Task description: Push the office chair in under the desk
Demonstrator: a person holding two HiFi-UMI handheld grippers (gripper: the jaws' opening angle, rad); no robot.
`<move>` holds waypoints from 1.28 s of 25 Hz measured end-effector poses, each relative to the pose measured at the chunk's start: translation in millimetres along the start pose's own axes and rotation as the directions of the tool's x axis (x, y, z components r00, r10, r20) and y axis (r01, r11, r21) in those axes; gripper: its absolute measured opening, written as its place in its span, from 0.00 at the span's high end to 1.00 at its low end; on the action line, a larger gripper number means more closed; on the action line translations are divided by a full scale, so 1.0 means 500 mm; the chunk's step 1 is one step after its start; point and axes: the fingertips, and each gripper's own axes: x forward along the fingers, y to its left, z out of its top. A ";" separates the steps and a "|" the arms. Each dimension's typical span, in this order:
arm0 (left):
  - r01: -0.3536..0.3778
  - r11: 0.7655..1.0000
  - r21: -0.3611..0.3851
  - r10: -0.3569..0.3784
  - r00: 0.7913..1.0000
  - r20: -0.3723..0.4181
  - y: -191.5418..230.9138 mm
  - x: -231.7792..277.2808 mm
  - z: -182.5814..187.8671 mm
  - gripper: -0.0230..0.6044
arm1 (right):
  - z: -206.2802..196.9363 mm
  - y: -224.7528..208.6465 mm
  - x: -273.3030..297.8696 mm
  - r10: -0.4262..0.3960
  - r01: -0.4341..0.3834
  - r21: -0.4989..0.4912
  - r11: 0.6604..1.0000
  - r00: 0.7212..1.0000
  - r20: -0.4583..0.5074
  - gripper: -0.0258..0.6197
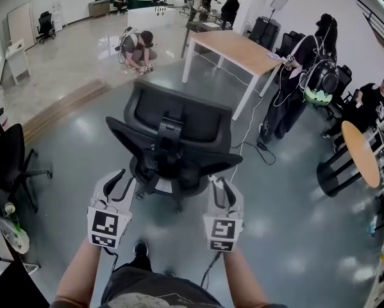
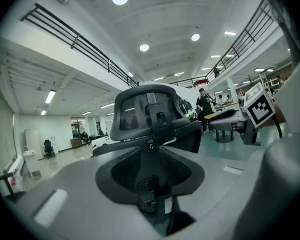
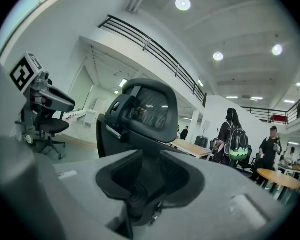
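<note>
The black mesh office chair stands mid-floor with its back toward me, headrest upright. The wooden desk with white legs is beyond it, up and to the right, a gap of floor between them. My left gripper sits just behind the chair's lower left side and my right gripper behind its lower right. Both stand slightly open, with nothing between their jaws. In the right gripper view the chair back fills the middle, apart from the jaws.
A person crouches on the floor past the chair. Another person with a backpack stands at the desk's right end, and a cable trails on the floor. A second black chair is at left, a round table at right.
</note>
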 end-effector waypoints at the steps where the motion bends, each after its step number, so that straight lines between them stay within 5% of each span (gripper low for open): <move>1: 0.001 1.000 0.031 -0.001 1.000 -0.001 0.010 0.013 -0.004 0.73 | -0.005 -0.002 0.010 -0.011 0.011 -0.011 1.000 1.000 -0.009 0.81; 7: -0.001 0.993 0.119 0.003 1.000 -0.012 0.064 0.087 -0.016 0.60 | -0.024 0.000 0.068 -0.031 0.023 -0.093 0.995 0.996 -0.087 0.63; 11: -0.074 0.979 0.188 0.079 0.997 -0.017 0.113 0.120 -0.028 0.38 | -0.026 -0.011 0.089 -0.073 0.052 -0.170 0.984 0.990 -0.120 0.56; 19: -0.125 0.902 0.414 0.152 0.988 -0.032 0.178 0.189 -0.046 0.27 | -0.056 -0.045 0.126 -0.177 0.105 -0.350 0.931 0.967 -0.181 0.49; 24: -0.143 0.795 0.590 0.200 0.979 -0.032 0.190 0.226 -0.061 0.27 | -0.078 -0.072 0.153 -0.239 0.147 -0.378 0.914 0.948 -0.210 0.46; 26: -0.155 0.760 0.631 0.219 0.975 -0.024 0.194 0.233 -0.062 0.27 | -0.081 -0.082 0.160 -0.279 0.163 -0.446 0.880 0.937 -0.209 0.43; 28: -0.156 0.742 0.652 0.230 0.973 -0.028 0.199 0.240 -0.063 0.27 | -0.080 -0.089 0.165 -0.312 0.173 -0.510 0.843 0.929 -0.200 0.41; 32: -0.133 0.733 0.667 0.219 0.975 -0.046 0.207 0.255 -0.066 0.26 | -0.082 -0.088 0.175 -0.305 0.170 -0.488 0.856 0.928 -0.212 0.41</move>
